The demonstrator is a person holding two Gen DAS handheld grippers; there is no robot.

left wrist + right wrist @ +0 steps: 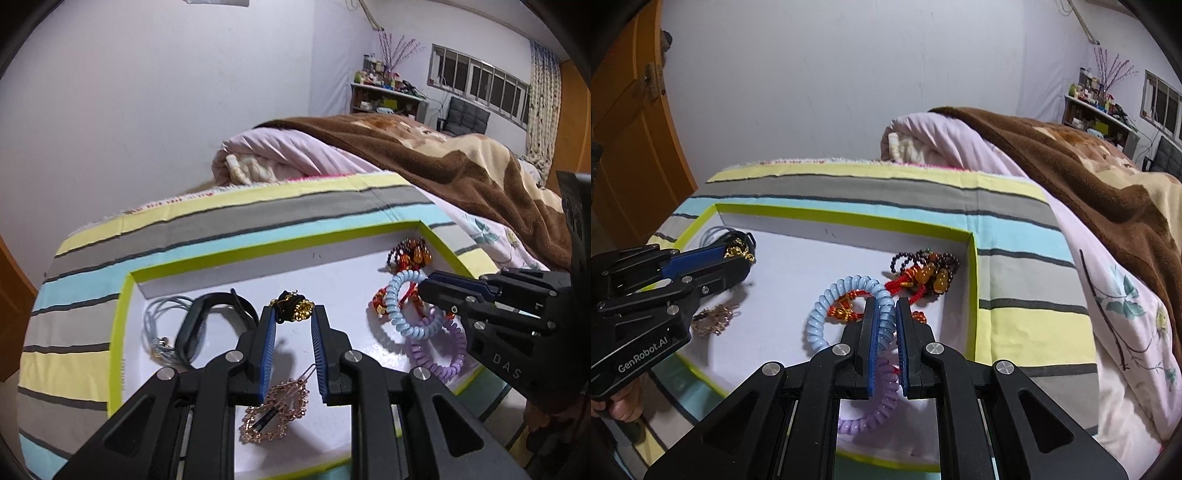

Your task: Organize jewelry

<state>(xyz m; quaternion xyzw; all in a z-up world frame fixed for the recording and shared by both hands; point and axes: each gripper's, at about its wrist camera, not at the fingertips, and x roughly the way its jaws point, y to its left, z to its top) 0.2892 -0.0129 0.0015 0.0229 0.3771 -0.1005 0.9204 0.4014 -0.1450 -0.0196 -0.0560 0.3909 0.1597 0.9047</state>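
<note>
A white tray with a lime-green rim [122, 295] [971, 280] lies on a striped cloth. My left gripper [293, 314] is open, its tips on either side of a black and gold hair tie [293, 308]. A rose-gold hair clip [275, 410] lies under its fingers. My right gripper [885, 306] is shut on a light-blue spiral hair tie [827, 314], also in the left wrist view [397, 302]. A purple spiral tie [875, 402] lies beneath it. Red cord charms and dark beads [923, 275] sit at the tray's far right corner.
A black band [207, 325] and a pale blue cord [159, 321] lie at the tray's left. The striped cloth [849, 184] covers the bed end. A pink quilt [266, 155] and brown blanket [1089, 166] are piled behind. A wooden door [631, 140] stands left.
</note>
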